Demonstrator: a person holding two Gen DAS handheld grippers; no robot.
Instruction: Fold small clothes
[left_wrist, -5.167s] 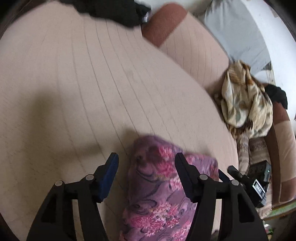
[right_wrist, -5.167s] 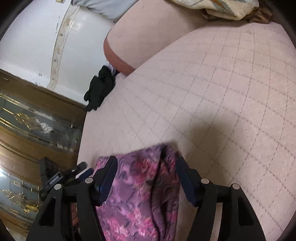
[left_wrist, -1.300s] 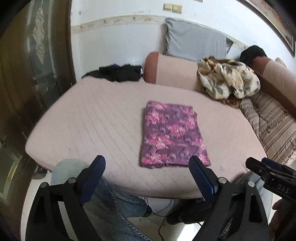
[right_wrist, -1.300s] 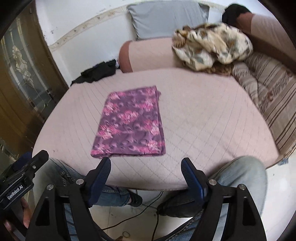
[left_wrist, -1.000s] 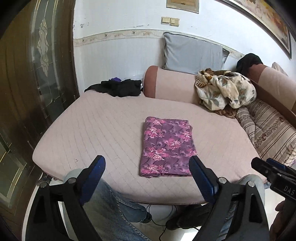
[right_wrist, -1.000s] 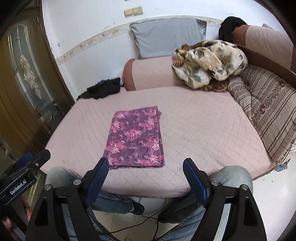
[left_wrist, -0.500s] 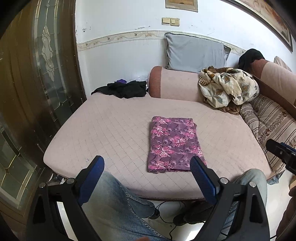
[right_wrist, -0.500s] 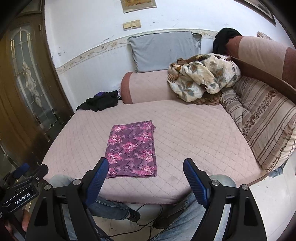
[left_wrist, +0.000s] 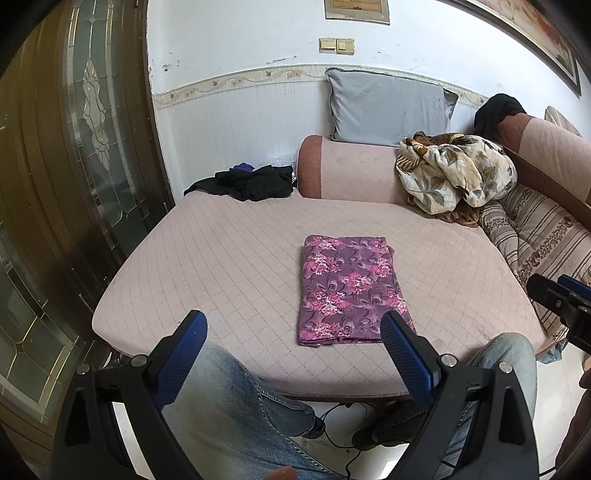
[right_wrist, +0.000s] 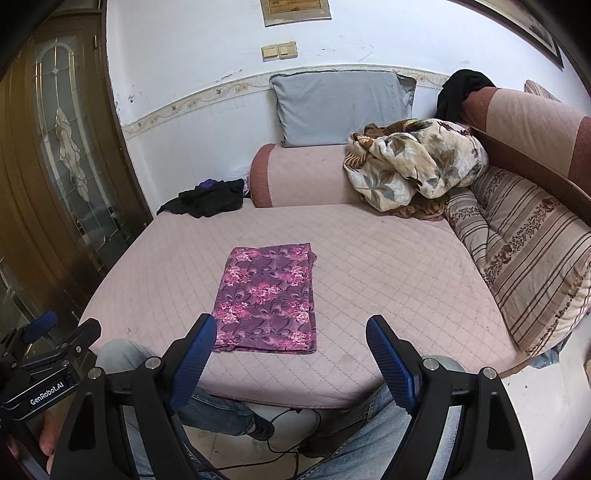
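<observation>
purple cloth (left_wrist: 351, 288) folded, flat mid-bed (left_wrist: 229, 266) | long axis runs away from tongs | left gripper (left_wrist: 291, 336) & right gripper (right_wrist: 290, 338) both spread wide, empty, well back | cloth sits nearer left

- A home sitting room is shown.
- A quilted sofa (right_wrist: 369, 266) fills the centre.
- A grey pillow (right_wrist: 340, 107) is seen above; a glazed wooden door (right_wrist: 62, 147) at left.

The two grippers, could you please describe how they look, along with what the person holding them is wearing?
Both the left gripper and right gripper have black angular frames with silver bolts and ribbed blue finger pads. The left one's body carries a white "GenRobot.AI" label. The person wears blue jeans and dark shoes.
</observation>
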